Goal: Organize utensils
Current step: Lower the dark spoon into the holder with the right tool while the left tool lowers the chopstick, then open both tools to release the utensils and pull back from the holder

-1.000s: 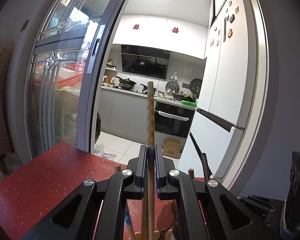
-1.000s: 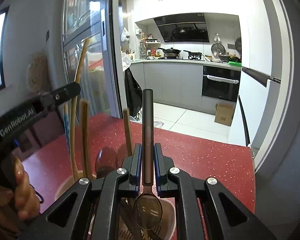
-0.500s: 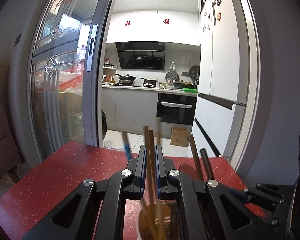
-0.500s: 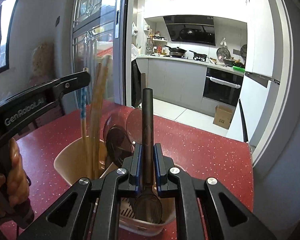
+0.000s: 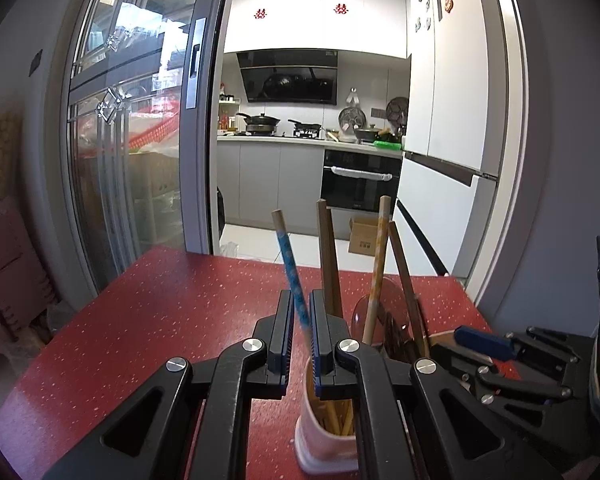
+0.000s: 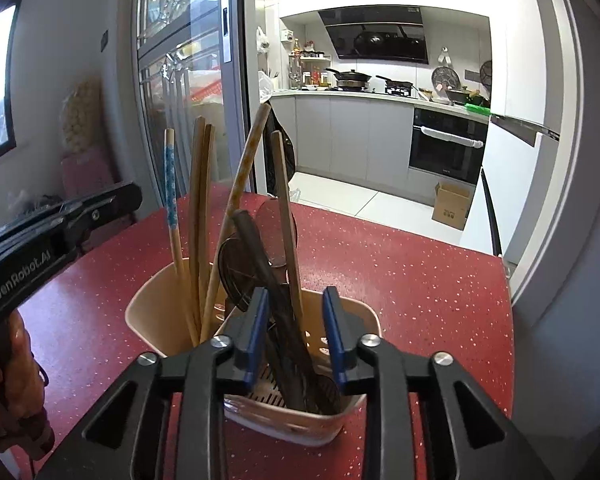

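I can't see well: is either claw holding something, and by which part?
Nothing is held. The right claw is opening, its pads clear of the dark spoon standing in the holder. The left claw is shut and empty.

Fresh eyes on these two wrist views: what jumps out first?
A beige utensil holder on the red speckled table, bristling with upright chopsticks and dark spoons. The right gripper hangs over it, opening, its fingers clear of the dark spoon between them. The left gripper stands nearly shut around a blue-patterned chopstick.

Black tongs (image 6: 295,334) with blue pads (image 6: 256,334), silver screws and white "GenRobot.AI" lettering (image 6: 22,276).
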